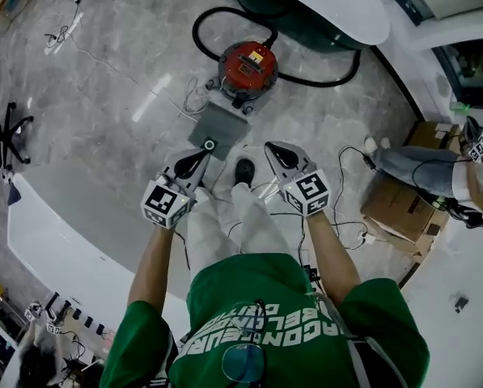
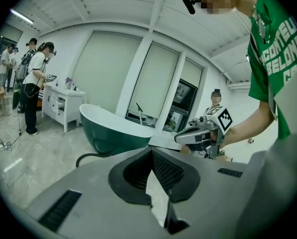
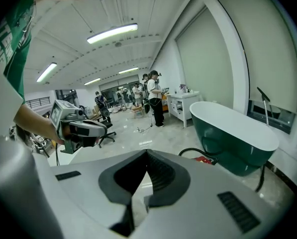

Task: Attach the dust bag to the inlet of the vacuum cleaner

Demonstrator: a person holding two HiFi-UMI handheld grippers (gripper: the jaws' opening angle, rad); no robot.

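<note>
A red round vacuum cleaner with a black hose stands on the floor ahead. In front of it lies a flat grey dust bag, its ringed collar at the near edge. My left gripper hovers high above the floor, its tip showing just below the collar; it is shut and holds nothing. My right gripper is held level beside it, also shut and empty. In each gripper view the jaws meet at their tips: left gripper, right gripper. A red edge of the vacuum peeks over the right jaw.
A green bathtub stands behind the vacuum. A cardboard box and a seated person are at the right. Cables trail over the floor. A black chair and a white counter are at the left.
</note>
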